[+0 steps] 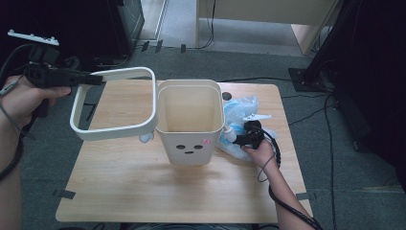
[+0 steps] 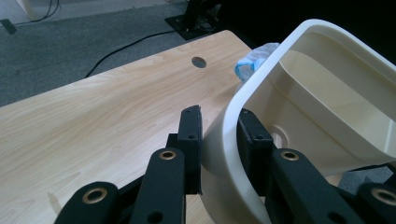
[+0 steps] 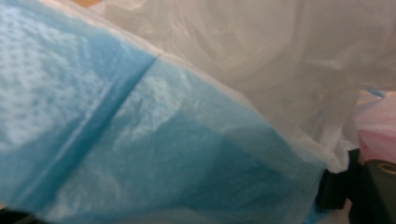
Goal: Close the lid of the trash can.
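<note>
Left gripper [image 2: 219, 140] has its two black jaws clamped on the rim of a cream ring [image 2: 224, 154], one jaw outside the band and one inside, pads pressing on the plastic. Seen from above, this gripper [image 1: 93, 79] sits at the far left, level with the table's far half, and holds the ring [image 1: 115, 129] by its left far corner so that the squarish frame hangs in the air, tilted, above the left part of the table [image 1: 143, 191]. The ring's right side stands just beside the bin [image 1: 189, 139], close against its left rim; whether the two touch cannot be told. The bin is cream too, open at the top, upright near the table's middle, with a small face printed on its near wall. Right gripper [image 1: 230, 136] lies low on the table at the bin's right side, the hand [image 1: 261, 153] behind it, its tip buried in a crumpled blue and white bag [image 1: 239, 108] that rests against the bin's right wall. From that gripper's own camera the bag [image 3: 154, 154] crowds right up to the lens, blue film below and white film above, and a black jaw edge peeks out at the lower right; the film hides the jaws, so I cannot tell whether they grip it or stand apart.
</note>
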The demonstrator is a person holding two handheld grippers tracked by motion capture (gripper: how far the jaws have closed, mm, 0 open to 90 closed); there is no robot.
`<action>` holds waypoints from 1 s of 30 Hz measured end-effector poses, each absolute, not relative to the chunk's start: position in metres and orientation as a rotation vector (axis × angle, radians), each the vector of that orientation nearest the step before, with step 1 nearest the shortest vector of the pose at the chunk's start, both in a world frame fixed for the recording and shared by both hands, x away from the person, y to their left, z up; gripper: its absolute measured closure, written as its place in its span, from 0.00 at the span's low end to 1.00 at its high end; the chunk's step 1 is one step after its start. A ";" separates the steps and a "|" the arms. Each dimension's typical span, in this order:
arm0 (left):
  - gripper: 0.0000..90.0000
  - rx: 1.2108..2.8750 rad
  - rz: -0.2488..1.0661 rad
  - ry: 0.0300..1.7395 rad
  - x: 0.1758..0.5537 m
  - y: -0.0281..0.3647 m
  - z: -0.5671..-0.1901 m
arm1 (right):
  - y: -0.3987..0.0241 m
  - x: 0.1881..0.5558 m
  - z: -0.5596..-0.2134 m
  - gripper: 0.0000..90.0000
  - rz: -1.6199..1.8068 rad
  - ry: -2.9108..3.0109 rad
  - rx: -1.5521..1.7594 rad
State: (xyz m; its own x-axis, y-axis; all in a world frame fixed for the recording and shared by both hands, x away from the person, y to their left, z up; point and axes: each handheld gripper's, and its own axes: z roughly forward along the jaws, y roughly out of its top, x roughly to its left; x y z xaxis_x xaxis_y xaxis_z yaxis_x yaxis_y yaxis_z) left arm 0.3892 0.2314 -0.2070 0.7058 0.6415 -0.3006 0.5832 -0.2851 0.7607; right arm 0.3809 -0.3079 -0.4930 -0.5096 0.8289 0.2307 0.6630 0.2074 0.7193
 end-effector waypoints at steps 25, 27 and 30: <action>0.82 2.006 0.061 0.919 0.409 0.168 -0.210 | -0.307 0.380 -0.493 0.29 1.181 2.271 1.430; 0.82 2.000 0.061 0.919 0.410 0.164 -0.210 | -0.307 0.380 -0.493 0.29 1.179 2.272 1.429; 0.82 2.012 0.047 0.919 0.412 0.157 -0.213 | -0.307 0.381 -0.493 0.29 1.179 2.273 1.427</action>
State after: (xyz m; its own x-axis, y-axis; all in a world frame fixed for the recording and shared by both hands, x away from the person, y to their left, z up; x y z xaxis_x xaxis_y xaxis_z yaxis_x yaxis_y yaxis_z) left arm 0.4122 0.1574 -0.2130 0.7237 0.6206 -0.3018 0.5866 -0.3228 0.7428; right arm 0.3808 -0.3071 -0.4930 -0.5095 0.8304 0.2253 0.6625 0.2115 0.7186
